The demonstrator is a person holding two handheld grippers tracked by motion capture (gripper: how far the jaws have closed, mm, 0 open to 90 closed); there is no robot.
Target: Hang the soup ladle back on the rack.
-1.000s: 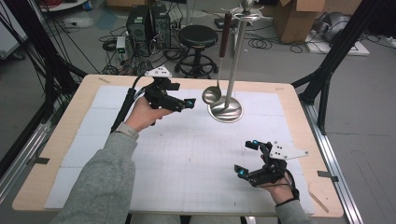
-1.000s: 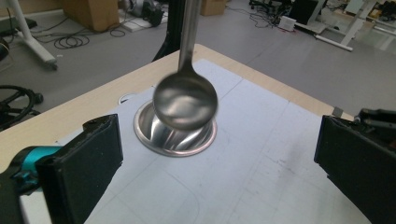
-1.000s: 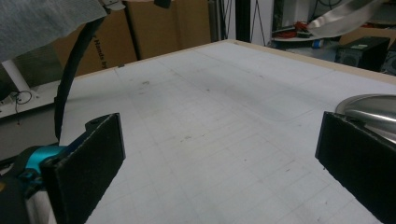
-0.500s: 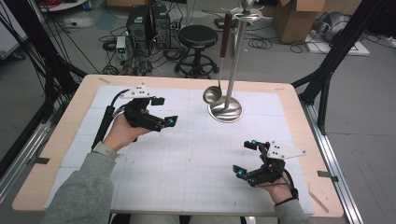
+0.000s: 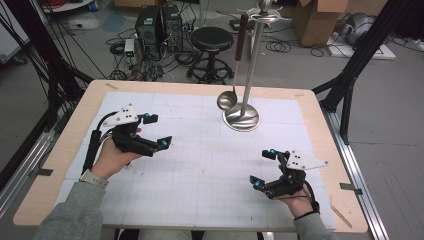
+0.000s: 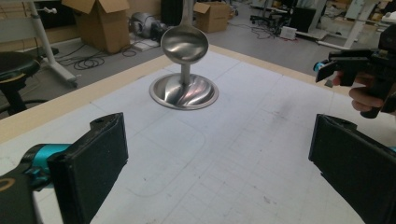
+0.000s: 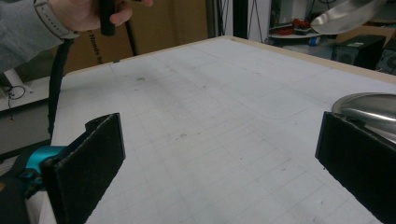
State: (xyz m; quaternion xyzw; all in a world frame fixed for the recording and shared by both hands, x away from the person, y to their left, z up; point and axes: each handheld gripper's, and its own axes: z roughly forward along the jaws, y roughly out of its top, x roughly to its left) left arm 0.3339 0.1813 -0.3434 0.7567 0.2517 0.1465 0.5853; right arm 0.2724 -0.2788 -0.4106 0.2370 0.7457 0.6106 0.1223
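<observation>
table (image 5: 165,210), wide and pale with a faint grid, wooden edge all round; bare except at the far middle.

stand (image 5: 242,119): a round polished base with a tall thin pole, set on the far middle of the table. a ladle (image 5: 227,100) hangs from the stand's top, bowl down, hovering just above the table beside the base. hung that way it is free to be lifted off, and the heavy dish-like base likely keeps the pole from tipping.

left gripper (image 5: 152,131), on the table's left side, jaws spread wide, nothing between them. it points toward the ladle but sits well apart from it. judged as a resting or ready pose, not a reach.

right gripper (image 5: 262,169), near the front right, jaws also spread, pinching nothing; hand low over the table. well apart from the stand.

what each view adds:
- high view: the whole layout, the ladle's dark handle running up beside the pole, and both hands at once.
- left gripper view: looks straight at the ladle (image 6: 184,43); the bowl's rounded underside hangs clear of the base (image 6: 184,91), a gap the high view leaves unclear. the right gripper (image 6: 334,71) sits off at the edge.
- right gripper view: low across the table; one edge of the base (image 7: 369,106) behind its own jaw, and the other hand's sleeve and cable at top left.
</observation>
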